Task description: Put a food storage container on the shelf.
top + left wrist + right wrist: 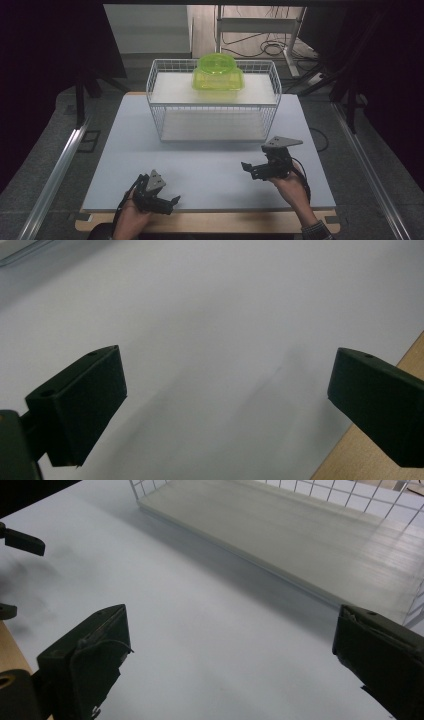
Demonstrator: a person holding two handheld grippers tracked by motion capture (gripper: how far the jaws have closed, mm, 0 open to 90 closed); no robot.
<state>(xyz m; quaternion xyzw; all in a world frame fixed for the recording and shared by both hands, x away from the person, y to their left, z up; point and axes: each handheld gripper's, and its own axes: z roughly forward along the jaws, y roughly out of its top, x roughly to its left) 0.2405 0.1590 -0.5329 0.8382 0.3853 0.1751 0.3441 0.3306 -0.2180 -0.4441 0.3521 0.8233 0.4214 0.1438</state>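
Observation:
A lime-green translucent container [218,75] stands on the upper shelf of a white wire rack [212,115] at the back of the white table [210,160]. The rack's lower shelf [300,530] is bare and lies ahead in the right gripper view. Near the front left edge, a hand holds my left gripper [173,202] open, jaws pointing right. My right gripper [248,170] is at the front right, open, pointing left at the other one. Nothing sits between the jaws of the left gripper [225,385] or the right gripper [230,640].
A wooden strip [210,221] borders the table's front edge, also seen beside the left gripper's jaw as the wooden edge [370,455]. Metal rails [55,175] run along the floor on both sides. Cables [265,47] and a desk frame lie behind the rack.

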